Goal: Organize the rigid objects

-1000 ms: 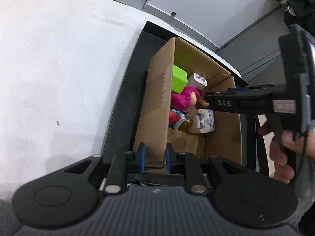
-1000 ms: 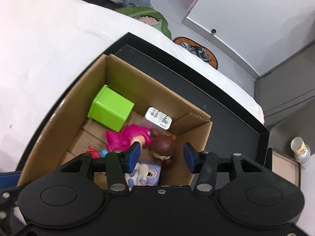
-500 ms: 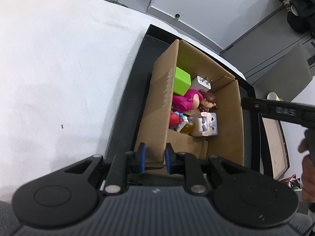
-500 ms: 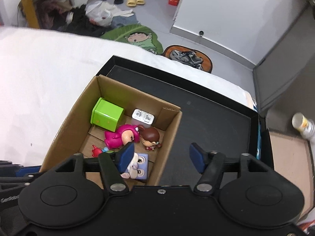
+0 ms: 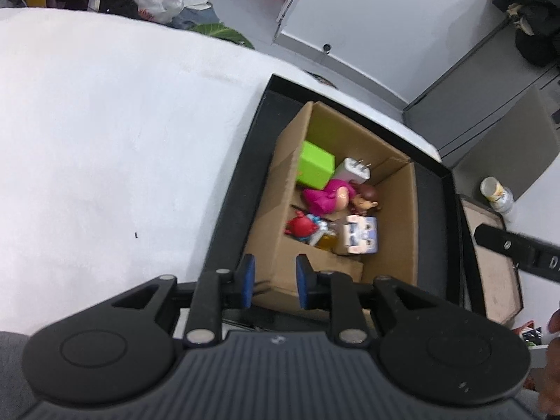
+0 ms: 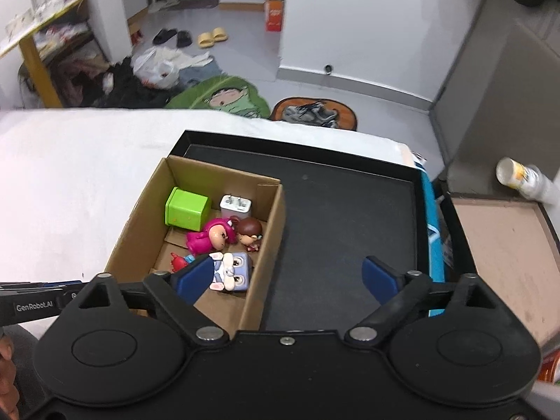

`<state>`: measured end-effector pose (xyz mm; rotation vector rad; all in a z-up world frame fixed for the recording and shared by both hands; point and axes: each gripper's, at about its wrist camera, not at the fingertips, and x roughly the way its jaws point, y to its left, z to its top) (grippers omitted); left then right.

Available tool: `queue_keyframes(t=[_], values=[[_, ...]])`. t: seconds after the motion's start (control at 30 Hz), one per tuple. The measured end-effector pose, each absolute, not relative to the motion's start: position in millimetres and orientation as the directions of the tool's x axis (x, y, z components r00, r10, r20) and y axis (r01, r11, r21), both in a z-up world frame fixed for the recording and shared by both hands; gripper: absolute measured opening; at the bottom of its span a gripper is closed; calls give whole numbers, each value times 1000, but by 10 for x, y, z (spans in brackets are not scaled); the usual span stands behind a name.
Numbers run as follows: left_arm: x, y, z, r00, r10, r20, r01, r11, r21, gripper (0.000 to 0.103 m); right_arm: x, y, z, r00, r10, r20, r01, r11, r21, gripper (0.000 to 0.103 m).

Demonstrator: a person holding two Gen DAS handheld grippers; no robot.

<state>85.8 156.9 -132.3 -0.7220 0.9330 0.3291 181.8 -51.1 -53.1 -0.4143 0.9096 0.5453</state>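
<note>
A cardboard box stands in a black tray. In it lie a green cube, a white plug charger, a pink figurine, a brown-haired figurine, a red crab toy and a blue-grey block toy. My left gripper stands narrowly open over the box's near corner, holding nothing. My right gripper is wide open and empty, raised above the box and tray.
A white cloth covers the surface left of the tray. A brown board and a pale bottle lie to the right. Clothes, slippers and a green mat are on the floor beyond.
My right gripper has risen and pulled back from inside the box, opening wider. My left gripper has opened slightly and lifted; its view shows more of the room.
</note>
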Motion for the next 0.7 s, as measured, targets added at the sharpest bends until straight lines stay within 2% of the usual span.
queue_keyframes(t=[0.07, 0.13, 0.3, 0.4, 0.7], values=[[836, 1528, -1215, 583, -43, -812, -532, 734, -421, 23, 1784, -578, -496, 508, 270, -818, -584, 806, -96, 98], [813, 1490, -1120, 586, -32, -810, -522, 750, -407, 27, 1747, -657, -464, 514, 278, -811, -568, 819, -79, 100], [716, 1388, -847, 616, -21, -788, -495, 767, -408, 58, 1637, -860, -326, 535, 297, -791, -522, 852, -33, 103], [661, 1296, -686, 630, -16, -777, -470, 788, -397, 73, 1541, -962, -235, 556, 306, -773, -498, 867, -15, 103], [476, 1006, -382, 668, -34, -744, -385, 839, -384, 89, 1199, -1320, -60, 598, 315, -737, -444, 896, 23, 103]])
